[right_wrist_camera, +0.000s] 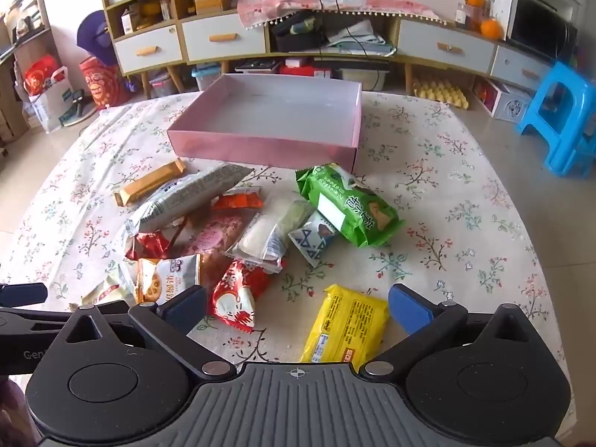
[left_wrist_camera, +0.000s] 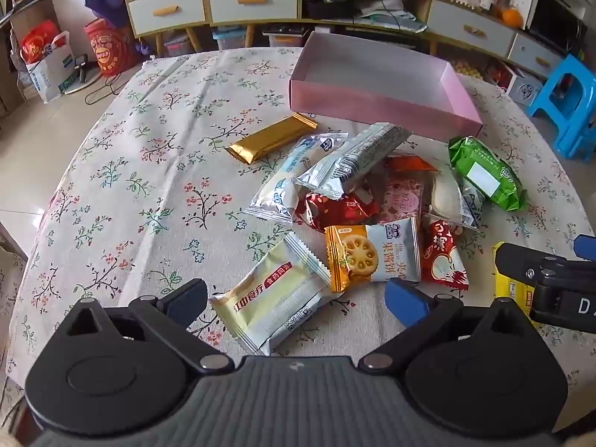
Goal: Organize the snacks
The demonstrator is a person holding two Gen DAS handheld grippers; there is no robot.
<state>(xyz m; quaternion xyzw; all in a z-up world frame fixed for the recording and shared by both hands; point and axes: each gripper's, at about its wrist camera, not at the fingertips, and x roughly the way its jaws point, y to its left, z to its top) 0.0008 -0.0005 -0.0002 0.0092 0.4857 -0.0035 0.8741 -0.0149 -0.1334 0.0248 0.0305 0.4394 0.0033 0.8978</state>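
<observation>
A surface under a floral cotton cloth [left_wrist_camera: 149, 156] stands before a low cabinet with pale drawers [right_wrist_camera: 223, 41]. A shallow pink cardboard box [right_wrist_camera: 268, 145] sits empty at its far side, crinkly foil snack packets [left_wrist_camera: 354, 201] heaped just before it. Only the right view shows the whole glossy yellow rectangular packet [right_wrist_camera: 344, 327]. Left tongs [left_wrist_camera: 298, 301] and right tongs [right_wrist_camera: 298, 307] gape apart, holding nothing.

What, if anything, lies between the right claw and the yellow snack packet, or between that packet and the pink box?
Nothing blocks the open right claw: the yellow packet lies just below it. Toward the pink box, the green packet lies across the straight path on the tablecloth, so lifting over looks needed.
</observation>
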